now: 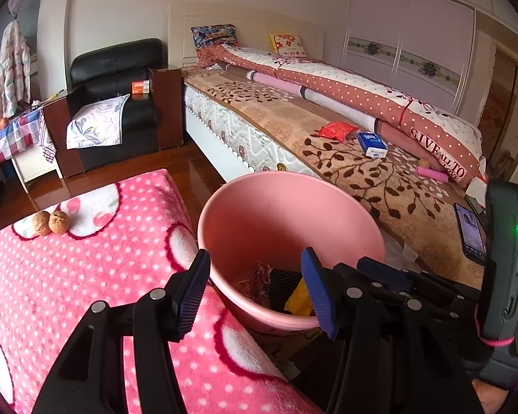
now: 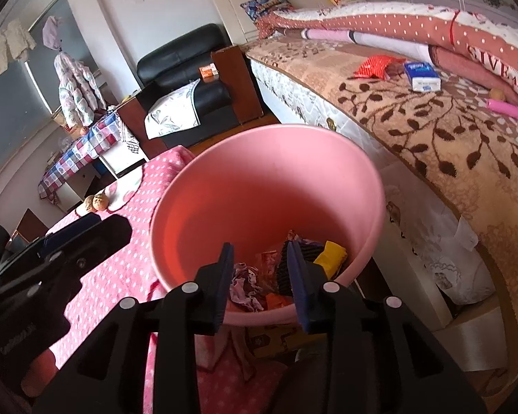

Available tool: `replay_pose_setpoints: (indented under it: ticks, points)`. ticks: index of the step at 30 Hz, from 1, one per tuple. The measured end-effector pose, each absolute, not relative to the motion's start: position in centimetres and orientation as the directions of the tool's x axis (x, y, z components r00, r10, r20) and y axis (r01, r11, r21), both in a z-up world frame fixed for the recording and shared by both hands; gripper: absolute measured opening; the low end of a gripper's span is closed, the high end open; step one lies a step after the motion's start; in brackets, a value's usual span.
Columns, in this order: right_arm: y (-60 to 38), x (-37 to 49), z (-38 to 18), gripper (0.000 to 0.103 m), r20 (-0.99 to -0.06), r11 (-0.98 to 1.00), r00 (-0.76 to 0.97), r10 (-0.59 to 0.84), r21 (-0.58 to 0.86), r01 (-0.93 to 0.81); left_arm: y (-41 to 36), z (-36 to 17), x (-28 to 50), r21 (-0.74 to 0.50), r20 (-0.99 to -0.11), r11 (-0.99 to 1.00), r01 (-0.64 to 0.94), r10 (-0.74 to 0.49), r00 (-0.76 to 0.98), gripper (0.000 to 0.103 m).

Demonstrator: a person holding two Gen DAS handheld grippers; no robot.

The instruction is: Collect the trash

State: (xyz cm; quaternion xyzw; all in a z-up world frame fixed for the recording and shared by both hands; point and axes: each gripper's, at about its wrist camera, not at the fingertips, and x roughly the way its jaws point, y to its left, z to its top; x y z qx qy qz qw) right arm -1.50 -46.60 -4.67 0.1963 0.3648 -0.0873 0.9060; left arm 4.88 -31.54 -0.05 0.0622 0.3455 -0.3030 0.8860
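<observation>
2 grippers, both empty. Right gripper [image 2: 260,286] hangs over the near rim of the pink bin [image 2: 328,145], jaws parted a moderate gap, nothing between them. Left gripper [image 1: 255,293] is spread wider, also holding nothing, straddling the bin's near-left rim where it meets the pink dotted blanket [image 1: 86,276].

Bin already has scraps in the bottom: crumpled wrappers [image 2: 245,283], a yellow piece [image 2: 331,257], something dark and ribbed.

Likely trash left, my read: red wrapper [image 2: 376,65] on the bed [image 2: 431,145], well beyond the bin. Blue-white tissue pack [image 2: 423,76] just beside it looks like a keeper, can't be sure. 2 walnuts [image 1: 50,222] on the blanket, unclear if trash.

Step in hand looks like the next pick. Advice:
- lift clear of the rim before swinging out, or the bin tips
- right goes for the red wrapper, it's on that side
- come in flat, pinch a raised edge; foil will slip
- don't snag the tissue pack
</observation>
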Motion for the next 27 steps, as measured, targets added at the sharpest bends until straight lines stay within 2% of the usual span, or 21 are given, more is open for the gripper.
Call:
replay_pose_setpoints:
  ticks: [16, 27]
  points:
    - [-42.3, -4.7, -1.3, 0.033, -0.585, 0.94, 0.805, -0.098, 0.211, 0.268, -29.2, 1.5, 3.5, -0.11, -0.618, 0.822, 0.559, -0.497, 0.61, 0.045]
    - [-41.0, -5.3, -0.3, 0.033, -0.566, 0.944, 0.817, -0.11, 0.197, 0.263, -27.4, 2.0, 3.1, -0.125, -0.606, 0.835, 0.536, -0.492, 0.625, 0.044]
